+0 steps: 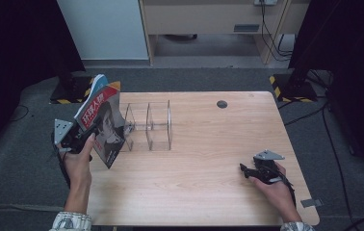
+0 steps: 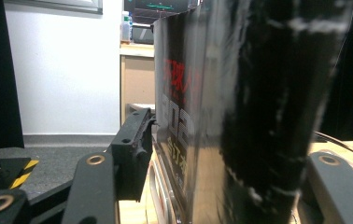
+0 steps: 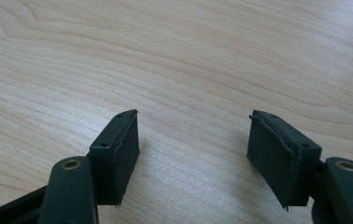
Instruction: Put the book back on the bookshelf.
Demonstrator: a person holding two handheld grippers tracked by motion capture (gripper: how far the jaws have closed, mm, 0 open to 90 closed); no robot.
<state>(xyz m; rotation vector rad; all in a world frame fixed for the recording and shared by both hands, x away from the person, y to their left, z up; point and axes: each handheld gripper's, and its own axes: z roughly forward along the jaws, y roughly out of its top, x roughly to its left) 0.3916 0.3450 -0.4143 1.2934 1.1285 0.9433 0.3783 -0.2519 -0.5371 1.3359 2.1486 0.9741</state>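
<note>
Magazines [image 1: 100, 122] stand tilted beside a clear rack [image 1: 149, 126], between the left gripper's [image 1: 86, 137] loosened fingers; right gripper [image 1: 247, 172] fingers released over bare tabletop [image 1: 194, 183].

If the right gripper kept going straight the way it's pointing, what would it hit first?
Probably nothing soon: the right gripper points left across the bare wooden table. Its jaws stand open and empty.

Light wooden table [image 1: 204, 187]; clear acrylic divider rack [image 1: 149, 126] on left half, magazine [image 1: 104, 126] at its end
</note>
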